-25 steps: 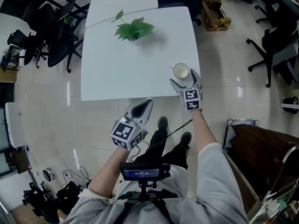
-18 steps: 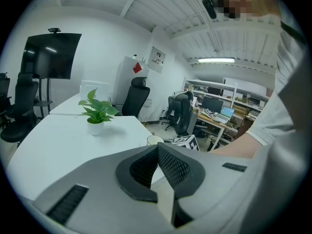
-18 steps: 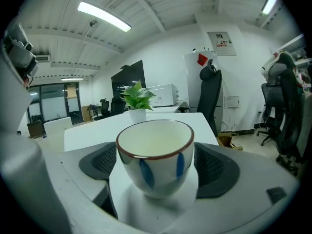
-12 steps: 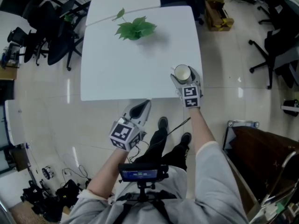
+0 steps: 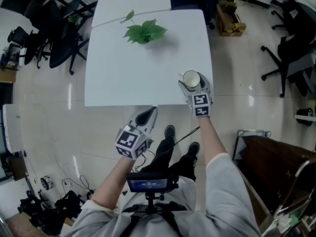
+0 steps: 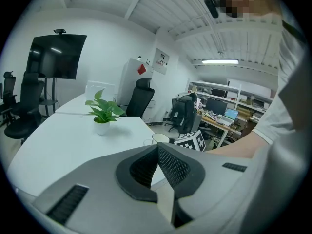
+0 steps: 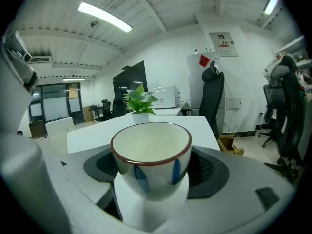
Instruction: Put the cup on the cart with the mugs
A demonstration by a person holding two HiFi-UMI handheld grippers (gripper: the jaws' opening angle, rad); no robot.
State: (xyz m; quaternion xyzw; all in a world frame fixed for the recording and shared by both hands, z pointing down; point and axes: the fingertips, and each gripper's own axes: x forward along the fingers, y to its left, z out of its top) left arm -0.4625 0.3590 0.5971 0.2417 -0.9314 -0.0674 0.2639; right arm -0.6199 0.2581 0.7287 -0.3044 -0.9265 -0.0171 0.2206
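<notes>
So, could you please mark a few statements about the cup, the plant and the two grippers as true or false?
1. The cup sits between the right gripper's jaws. True; the jaws have just been closing on it.
2. The left gripper holds the plant. False: its jaws are together and empty, short of the table.
3. The plant stands on the white table. True.
4. The cup is full of coffee. False: it is empty inside.

Head view looks steeply down on the table. Each gripper view sits close behind its jaws, facing across it; all share the plant beyond them, seemingly the cup.
</notes>
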